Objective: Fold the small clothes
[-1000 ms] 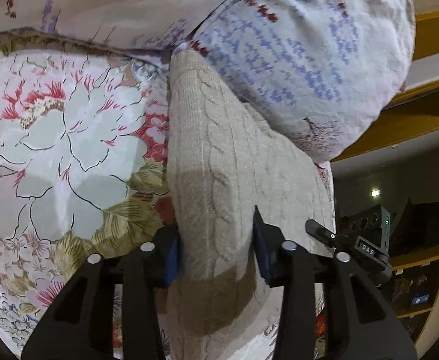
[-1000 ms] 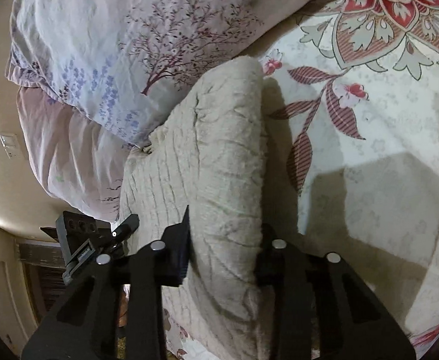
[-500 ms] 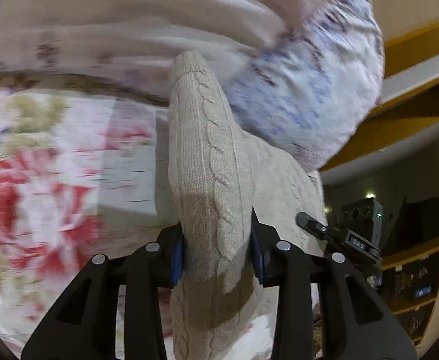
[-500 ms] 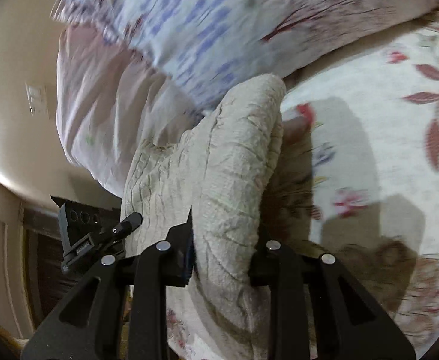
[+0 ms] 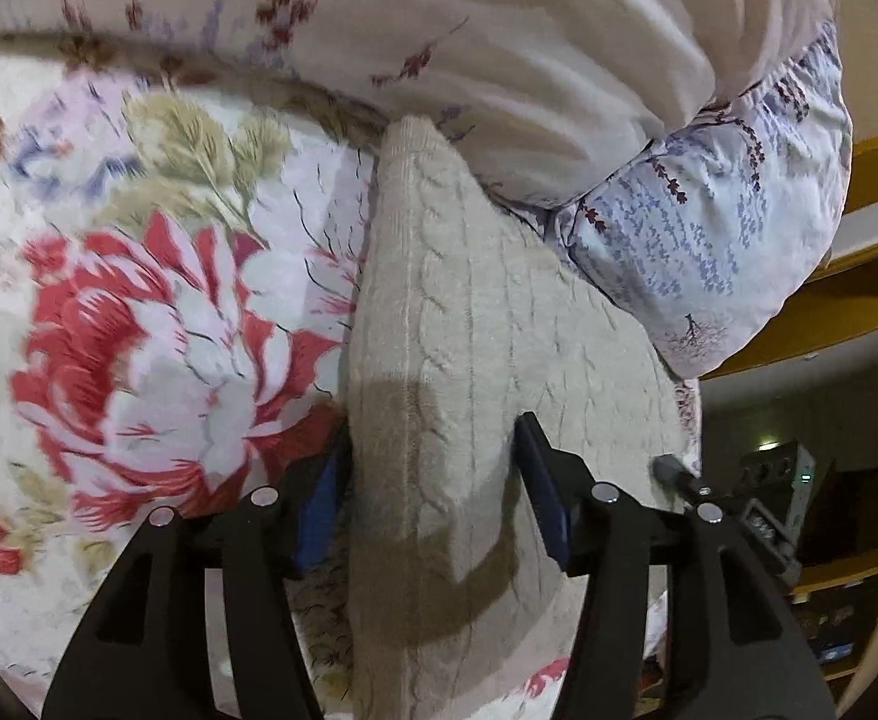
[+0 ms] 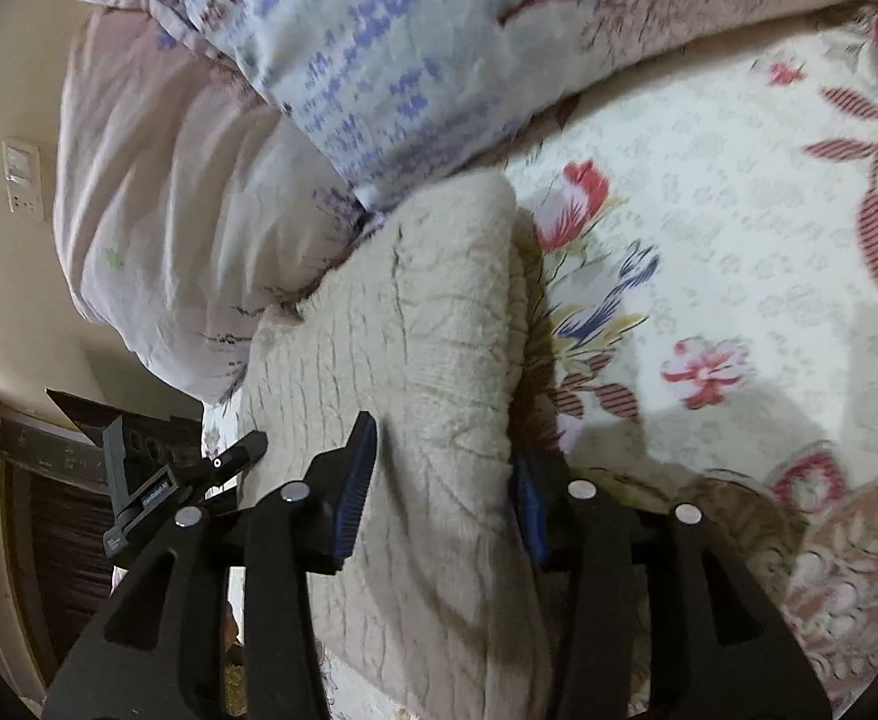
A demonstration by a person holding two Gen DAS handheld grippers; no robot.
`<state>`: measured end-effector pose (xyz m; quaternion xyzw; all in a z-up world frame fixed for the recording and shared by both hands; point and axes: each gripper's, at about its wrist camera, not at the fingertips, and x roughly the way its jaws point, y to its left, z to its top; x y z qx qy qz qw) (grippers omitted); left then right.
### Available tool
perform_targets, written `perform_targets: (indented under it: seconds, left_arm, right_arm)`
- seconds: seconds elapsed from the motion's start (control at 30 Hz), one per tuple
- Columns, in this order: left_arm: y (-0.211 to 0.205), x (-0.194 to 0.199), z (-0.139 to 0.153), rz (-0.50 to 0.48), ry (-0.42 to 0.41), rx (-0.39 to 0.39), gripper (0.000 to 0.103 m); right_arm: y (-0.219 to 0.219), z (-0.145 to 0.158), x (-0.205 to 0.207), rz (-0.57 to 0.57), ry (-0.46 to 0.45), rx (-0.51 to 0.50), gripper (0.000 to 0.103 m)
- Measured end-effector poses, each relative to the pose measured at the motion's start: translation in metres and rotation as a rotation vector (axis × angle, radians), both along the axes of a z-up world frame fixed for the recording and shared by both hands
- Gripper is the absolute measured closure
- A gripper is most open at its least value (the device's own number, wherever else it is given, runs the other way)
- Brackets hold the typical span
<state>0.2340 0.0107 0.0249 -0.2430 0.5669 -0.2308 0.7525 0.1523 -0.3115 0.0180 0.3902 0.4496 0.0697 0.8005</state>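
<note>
Beige knit sweater on floral bedspread, folded edges between both just-opening tools, left tool, right tool

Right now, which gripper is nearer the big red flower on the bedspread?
Left. The left gripper is beside the flower; the right gripper is across the sweater. Both straddle it, jaws just opening.
</note>
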Motion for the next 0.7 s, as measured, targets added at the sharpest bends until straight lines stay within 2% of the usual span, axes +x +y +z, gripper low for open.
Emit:
perform_targets:
  seconds: [0.07,0.13,0.2,0.27,0.37,0.43,0.5,0.6,0.7]
  left_arm:
    - [0.004,-0.006,0.015,0.006,-0.061,0.055,0.048]
    - [0.006,-0.019,0.037,0.011,-0.166,0.113,0.047]
    - [0.001,-0.034,0.053,-0.001,-0.245,0.143,0.044]
    - [-0.009,-0.049,0.064,-0.041,-0.300,0.169,0.041]
    - [-0.025,-0.065,0.066,-0.117,-0.333,0.205,0.038]
    - [-0.041,-0.072,0.059,-0.166,-0.334,0.236,0.035]
    - [-0.049,-0.073,0.046,-0.186,-0.307,0.279,0.035]
    - [-0.054,-0.074,0.038,-0.196,-0.320,0.317,0.032]
    - [-0.068,-0.074,0.034,-0.225,-0.332,0.375,0.026]
  right_arm:
    - [-0.003,0.009,-0.008,-0.024,-0.018,-0.040,0.060]
    - [-0.007,0.018,-0.017,-0.057,-0.036,-0.106,0.060]
    - [-0.008,0.034,-0.029,-0.085,-0.085,-0.207,0.060]
    - [0.001,0.047,-0.035,-0.060,-0.141,-0.262,0.061]
    - [0.023,0.060,-0.037,0.048,-0.205,-0.310,0.060]
    - [0.038,0.060,-0.033,0.113,-0.201,-0.337,0.060]
    - [0.052,0.052,-0.025,0.156,-0.164,-0.377,0.056]
    - [0.059,0.028,-0.013,0.161,-0.044,-0.456,0.053]
    - [0.059,0.017,-0.009,0.149,-0.042,-0.496,0.052]
